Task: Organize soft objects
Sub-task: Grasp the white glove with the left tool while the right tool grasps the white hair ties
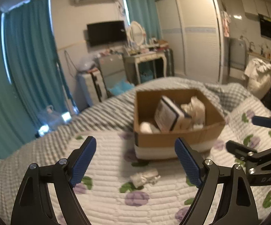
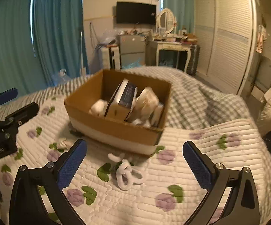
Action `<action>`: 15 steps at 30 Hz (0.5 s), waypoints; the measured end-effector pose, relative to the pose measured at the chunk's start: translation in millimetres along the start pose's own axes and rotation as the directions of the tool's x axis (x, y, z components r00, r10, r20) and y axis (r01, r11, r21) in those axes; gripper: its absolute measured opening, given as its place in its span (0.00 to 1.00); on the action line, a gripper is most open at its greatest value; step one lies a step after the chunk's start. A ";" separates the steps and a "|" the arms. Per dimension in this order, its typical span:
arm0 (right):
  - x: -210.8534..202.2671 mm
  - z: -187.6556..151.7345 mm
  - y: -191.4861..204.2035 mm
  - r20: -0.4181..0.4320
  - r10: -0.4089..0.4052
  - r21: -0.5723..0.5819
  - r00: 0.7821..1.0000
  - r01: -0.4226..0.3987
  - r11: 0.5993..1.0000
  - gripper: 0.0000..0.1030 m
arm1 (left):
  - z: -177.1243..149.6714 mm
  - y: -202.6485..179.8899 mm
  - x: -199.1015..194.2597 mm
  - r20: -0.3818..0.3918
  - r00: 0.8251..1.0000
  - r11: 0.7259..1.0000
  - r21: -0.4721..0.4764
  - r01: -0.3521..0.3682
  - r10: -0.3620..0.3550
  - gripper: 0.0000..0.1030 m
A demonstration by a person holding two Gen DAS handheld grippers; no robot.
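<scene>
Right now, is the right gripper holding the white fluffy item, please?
No, the right gripper is open, and the white fluffy item lies on the quilt.

Little can be read. In the left wrist view, the black body of the right gripper (image 1: 243, 133), off to the right of the left gripper's fingers, bears raised letters "DAS". In the right wrist view, the left gripper (image 2: 15, 101), to the left of the fingers, carries white lettering ending "nRobot.AI". Print on the dark box (image 2: 124, 99) in the carton is too blurred to read.
</scene>
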State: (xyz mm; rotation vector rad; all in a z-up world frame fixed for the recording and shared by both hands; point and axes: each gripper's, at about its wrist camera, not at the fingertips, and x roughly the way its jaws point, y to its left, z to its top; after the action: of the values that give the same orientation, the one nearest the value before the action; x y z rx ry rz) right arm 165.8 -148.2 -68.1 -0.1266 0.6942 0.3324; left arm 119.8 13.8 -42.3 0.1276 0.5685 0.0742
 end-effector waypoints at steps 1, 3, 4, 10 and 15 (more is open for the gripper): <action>9.6 -3.6 2.4 -0.014 0.006 -0.004 1.000 -0.006 1.000 1.00 | -5.2 -0.2 5.7 -0.009 1.000 1.000 -0.003 0.008 -0.008 0.84; 30.1 -12.1 4.6 -0.045 0.028 -0.003 0.999 -0.028 1.000 1.00 | -16.6 -1.2 22.8 -0.048 0.998 1.000 -0.011 0.029 -0.029 0.84; 37.8 -15.6 4.5 -0.058 0.035 0.003 0.998 -0.035 0.999 1.00 | -22.9 -1.8 31.7 -0.070 0.997 0.999 -0.015 0.043 -0.044 0.84; 85.7 -43.5 0.6 -0.177 0.074 0.046 0.981 -0.067 0.997 0.80 | -56.4 -3.0 73.8 -0.184 0.979 0.996 -0.035 0.086 -0.091 0.84; 103.1 -52.6 8.3 -0.250 0.046 0.004 0.967 -0.046 0.999 0.43 | -72.1 -2.0 98.6 -0.276 0.956 0.994 -0.063 0.087 -0.102 0.82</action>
State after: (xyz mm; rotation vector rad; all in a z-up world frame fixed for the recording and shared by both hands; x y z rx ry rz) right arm 205.1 -125.6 -174.9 -0.1561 0.9476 0.3651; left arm 163.7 29.4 -155.3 0.0404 0.8529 0.0130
